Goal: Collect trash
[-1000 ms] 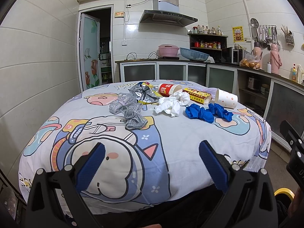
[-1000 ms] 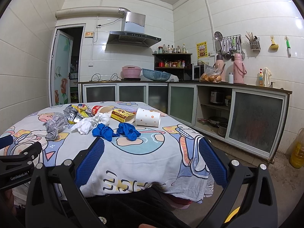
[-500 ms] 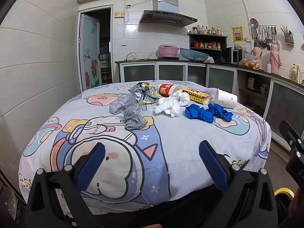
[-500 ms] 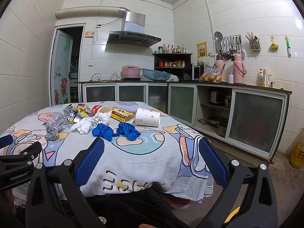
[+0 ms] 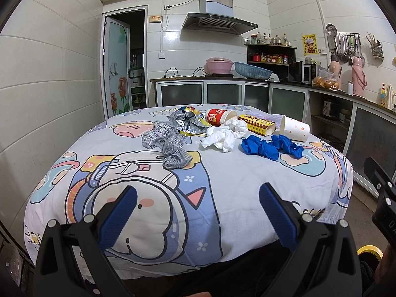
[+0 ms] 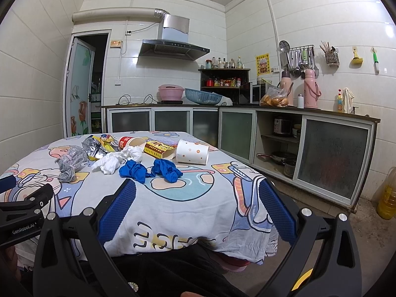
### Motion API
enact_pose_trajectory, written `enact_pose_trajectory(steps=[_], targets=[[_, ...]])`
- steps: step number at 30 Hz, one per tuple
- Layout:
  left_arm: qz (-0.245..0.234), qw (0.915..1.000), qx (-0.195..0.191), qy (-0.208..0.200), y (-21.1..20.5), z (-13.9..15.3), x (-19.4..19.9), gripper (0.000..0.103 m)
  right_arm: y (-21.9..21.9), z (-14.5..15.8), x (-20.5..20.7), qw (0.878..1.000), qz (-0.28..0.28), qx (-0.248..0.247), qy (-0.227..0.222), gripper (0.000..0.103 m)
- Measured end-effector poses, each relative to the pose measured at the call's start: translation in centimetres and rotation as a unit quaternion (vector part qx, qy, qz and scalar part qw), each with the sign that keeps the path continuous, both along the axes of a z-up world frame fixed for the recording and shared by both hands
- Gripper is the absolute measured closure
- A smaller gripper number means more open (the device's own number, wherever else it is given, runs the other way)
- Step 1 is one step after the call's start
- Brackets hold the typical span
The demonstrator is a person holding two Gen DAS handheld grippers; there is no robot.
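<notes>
1. Trash is lying clustered toward the far side of the worktop (image 5: 222, 178): crumpled tissue (image 5: 224, 135), blue gloves (image 5: 271, 146), a dotted paper cup (image 5: 295, 128).
2. Left tool (image 5: 198, 206) and right tool (image 6: 196, 201) are hovering at the near edge, jaws spread apart, holding nothing.

The near half of the table (image 5: 222, 178) lies bare, open to either gripper. Farther back a band of litter crosses it: grey mesh cloth (image 5: 165, 143), foil wrapper (image 5: 184, 121), white tissues (image 5: 222, 136), blue gloves (image 5: 271, 146) and paper cup (image 5: 295, 131), with only narrow gaps between.
</notes>
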State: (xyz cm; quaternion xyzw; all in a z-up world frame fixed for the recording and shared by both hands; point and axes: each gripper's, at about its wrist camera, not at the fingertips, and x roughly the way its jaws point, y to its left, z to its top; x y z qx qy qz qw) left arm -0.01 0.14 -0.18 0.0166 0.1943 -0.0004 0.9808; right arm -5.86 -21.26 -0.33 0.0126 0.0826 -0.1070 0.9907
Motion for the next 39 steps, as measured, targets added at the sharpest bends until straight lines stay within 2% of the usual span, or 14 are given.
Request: enact_pose_trajectory(steps=[18, 20, 23, 24, 26, 28, 30, 32, 36, 39], targets=[[0.001, 1.0000, -0.005, 0.004, 0.3, 0.1, 0.3, 0.008, -0.6, -0.1, 0.6, 1.000, -0.004, 0.002, 0.004, 0.008], [-0.001, 0.9998, -0.019, 0.011, 1.0, 0.3, 1.0, 0.008, -1.1, 0.0, 0.9, 1.000, -0.003, 0.011, 0.009, 0.008], [-0.004, 0.9973, -0.063, 0.037, 3.1, 0.4, 3.1, 0.008, -2.4, 0.5, 2.8, 0.998, 0.034, 0.043, 0.044, 0.008], [-0.014, 0.9947, -0.091, 0.047, 4.2, 0.4, 4.1, 0.008, -2.9, 0.7, 3.5, 0.996, 0.045, 0.053, 0.055, 0.008], [-0.028, 0.9923, -0.105, 0.061, 5.1, 0.3, 5.4, 0.008, -3.9, 1.3, 5.1, 0.993, 0.068, 0.060, 0.070, 0.008], [-0.053, 0.9923, -0.090, 0.068, 5.5, 0.5, 6.7, 0.008, -4.5, 2.0, 6.6, 0.994, 0.072, 0.038, 0.076, 0.008], [-0.067, 0.9928, -0.059, 0.080, 5.3, 0.6, 7.9, 0.008, -4.7, 2.4, 8.1, 0.992, 0.091, 0.030, 0.082, 0.008], [-0.085, 0.9900, -0.055, 0.099, 5.6, 0.8, 9.2, 0.008, -5.2, 2.5, 10.6, 0.984, 0.130, 0.041, 0.114, 0.008], [-0.079, 0.9871, -0.064, 0.123, 6.4, 1.4, 11.5, 0.008, -5.8, 1.7, 14.4, 0.966, 0.189, 0.072, 0.159, 0.008], [-0.074, 0.9884, -0.029, 0.129, 5.9, 1.4, 12.8, 0.008, -5.9, 1.0, 16.6, 0.960, 0.210, 0.072, 0.169, 0.008]])
